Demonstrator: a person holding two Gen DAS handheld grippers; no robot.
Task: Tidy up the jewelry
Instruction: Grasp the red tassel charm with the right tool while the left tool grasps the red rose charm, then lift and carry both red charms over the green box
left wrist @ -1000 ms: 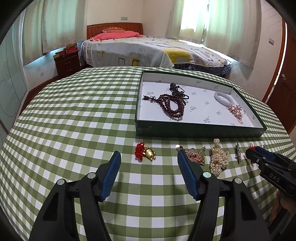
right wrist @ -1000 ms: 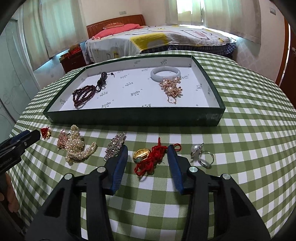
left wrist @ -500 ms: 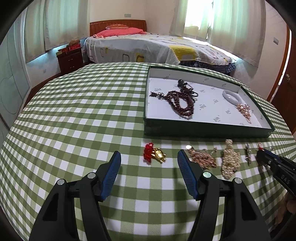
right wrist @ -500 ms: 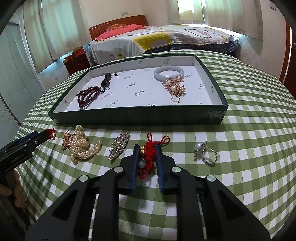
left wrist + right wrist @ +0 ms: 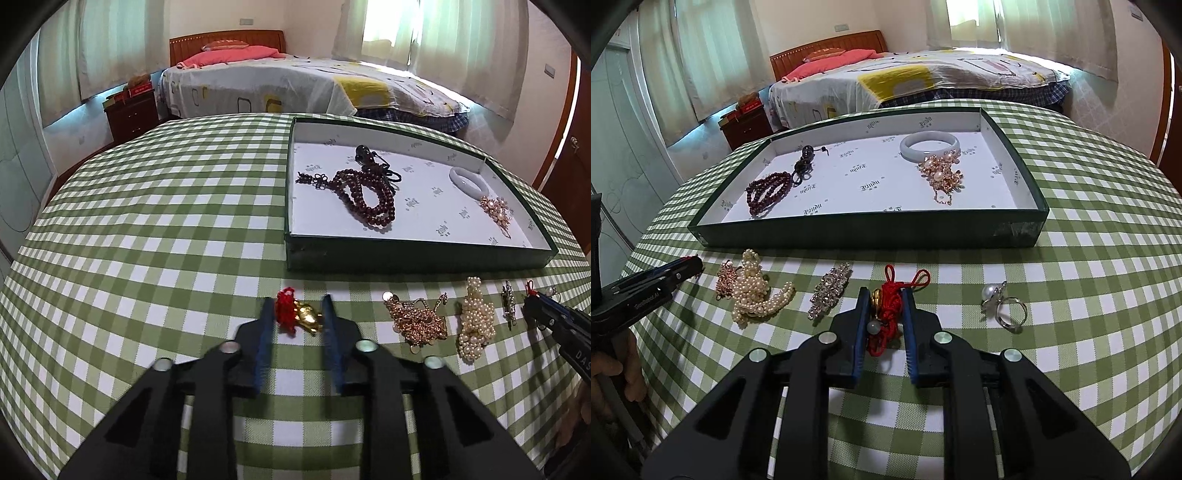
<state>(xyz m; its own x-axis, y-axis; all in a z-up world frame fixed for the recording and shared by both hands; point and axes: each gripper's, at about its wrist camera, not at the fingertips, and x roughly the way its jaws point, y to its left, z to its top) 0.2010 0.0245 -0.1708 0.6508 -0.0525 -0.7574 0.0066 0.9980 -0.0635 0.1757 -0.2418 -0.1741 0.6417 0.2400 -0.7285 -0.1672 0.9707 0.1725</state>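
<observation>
My right hand-held gripper [image 5: 884, 314] is pinched on the red knotted cord charm with gold bead [image 5: 886, 308], low on the green checked surface [image 5: 1089, 295] – loose loops could slip out on lifting. My left hand-held gripper [image 5: 298, 319], nearly closed, brackets the red-and-gold trinket [image 5: 297, 318] at the near left – it may skid away.

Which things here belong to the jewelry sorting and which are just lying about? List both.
Job: green tray, red-and-gold charm, red cord charm, gold chain brooch, pearl cluster, rhinestone clip, pearl ring; already in the tray: dark bead strand, white bangle, pearl brooch.
Lying about: bed, nightstand, curtains.
</observation>
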